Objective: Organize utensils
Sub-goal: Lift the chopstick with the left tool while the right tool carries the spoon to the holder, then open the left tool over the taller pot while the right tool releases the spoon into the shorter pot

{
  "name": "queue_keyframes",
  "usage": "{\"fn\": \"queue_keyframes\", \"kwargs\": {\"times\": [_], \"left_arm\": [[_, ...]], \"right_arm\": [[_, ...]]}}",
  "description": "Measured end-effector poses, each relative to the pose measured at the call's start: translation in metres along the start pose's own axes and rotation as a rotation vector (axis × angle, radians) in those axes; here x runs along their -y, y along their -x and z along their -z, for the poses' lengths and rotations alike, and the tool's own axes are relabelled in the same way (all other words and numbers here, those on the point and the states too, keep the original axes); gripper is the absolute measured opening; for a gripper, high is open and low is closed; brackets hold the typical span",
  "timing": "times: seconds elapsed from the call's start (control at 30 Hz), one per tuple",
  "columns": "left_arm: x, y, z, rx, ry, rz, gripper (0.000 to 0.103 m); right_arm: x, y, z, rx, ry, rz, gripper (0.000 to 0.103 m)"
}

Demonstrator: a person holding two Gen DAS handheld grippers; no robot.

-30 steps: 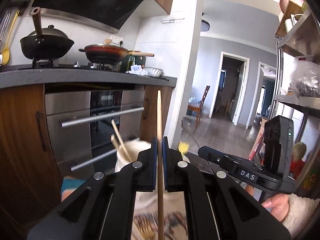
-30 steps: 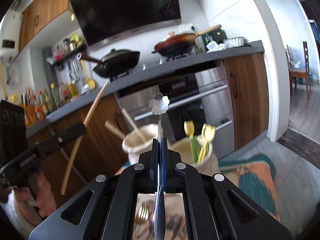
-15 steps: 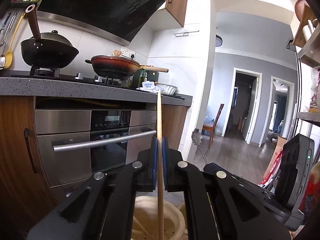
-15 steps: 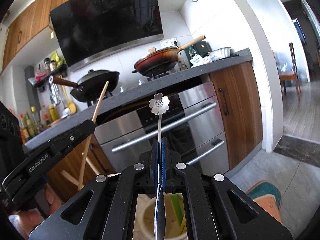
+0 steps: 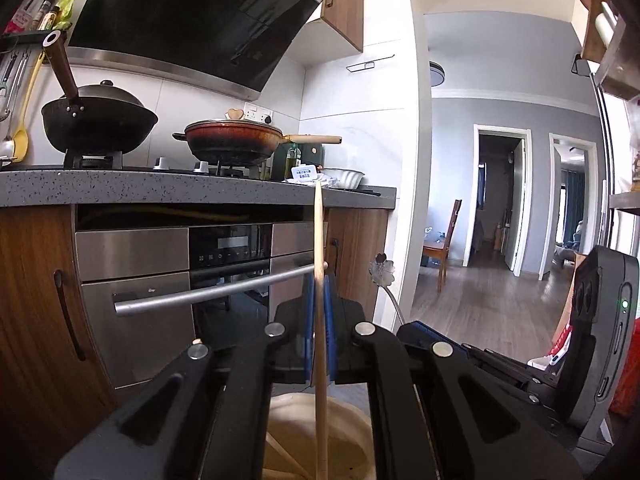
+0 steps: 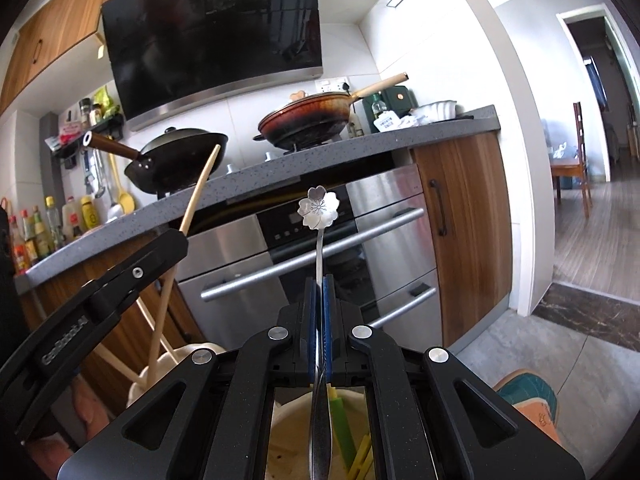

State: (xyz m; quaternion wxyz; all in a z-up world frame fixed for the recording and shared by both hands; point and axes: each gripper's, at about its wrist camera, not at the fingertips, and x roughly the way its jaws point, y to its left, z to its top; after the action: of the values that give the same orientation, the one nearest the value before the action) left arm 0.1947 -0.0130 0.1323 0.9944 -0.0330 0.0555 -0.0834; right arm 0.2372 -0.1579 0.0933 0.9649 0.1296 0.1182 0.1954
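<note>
My left gripper [image 5: 319, 280] is shut on a long wooden chopstick [image 5: 318, 232] that stands upright; its lower end hangs over a cream holder [image 5: 304, 436] just below the jaws. My right gripper [image 6: 319, 280] is shut on a silver spoon with a flower-shaped end [image 6: 319, 208], held upright above a second cream holder [image 6: 296, 440] that contains green and yellow utensils [image 6: 340, 420]. In the right wrist view the left gripper [image 6: 176, 236] and its chopstick [image 6: 198, 188] sit at the left, above the holder with wooden sticks [image 6: 160, 368]. The flower spoon [image 5: 382, 274] also shows at the right of the left wrist view.
A grey countertop [image 5: 160, 186] carries a black wok [image 5: 96, 120] and a red pan [image 5: 232, 140]. Below it is a steel oven with a bar handle [image 5: 216, 292]. A doorway to a hallway [image 5: 496, 208] opens at the right. A patterned mat [image 6: 528, 400] lies on the floor.
Both grippers came forward over the two cream holders, which slid from mid-frame to beneath the jaws. The chopstick and the spoon stay clamped. The last half second shows almost no movement.
</note>
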Motion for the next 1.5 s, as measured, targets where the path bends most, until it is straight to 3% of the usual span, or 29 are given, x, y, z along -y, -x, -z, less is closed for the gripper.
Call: {"fn": "queue_keyframes", "kwargs": {"times": [0.33, 0.57, 1.0, 1.5], "left_arm": [[0.004, 0.013, 0.011, 0.004, -0.069, 0.018, 0.005], [0.02, 0.035, 0.021, 0.035, -0.195, 0.029, 0.005], [0.024, 0.037, 0.007, 0.054, -0.248, -0.009, 0.005], [0.027, 0.042, 0.029, 0.007, -0.317, -0.048, 0.005]], "right_arm": [[-0.006, 0.006, 0.012, 0.021, 0.1, 0.038, 0.004], [-0.007, 0.017, 0.017, 0.009, 0.117, 0.019, 0.004], [-0.006, 0.038, 0.02, -0.012, 0.102, -0.015, 0.002], [0.0, 0.053, 0.028, -0.05, 0.062, -0.042, 0.002]]}}
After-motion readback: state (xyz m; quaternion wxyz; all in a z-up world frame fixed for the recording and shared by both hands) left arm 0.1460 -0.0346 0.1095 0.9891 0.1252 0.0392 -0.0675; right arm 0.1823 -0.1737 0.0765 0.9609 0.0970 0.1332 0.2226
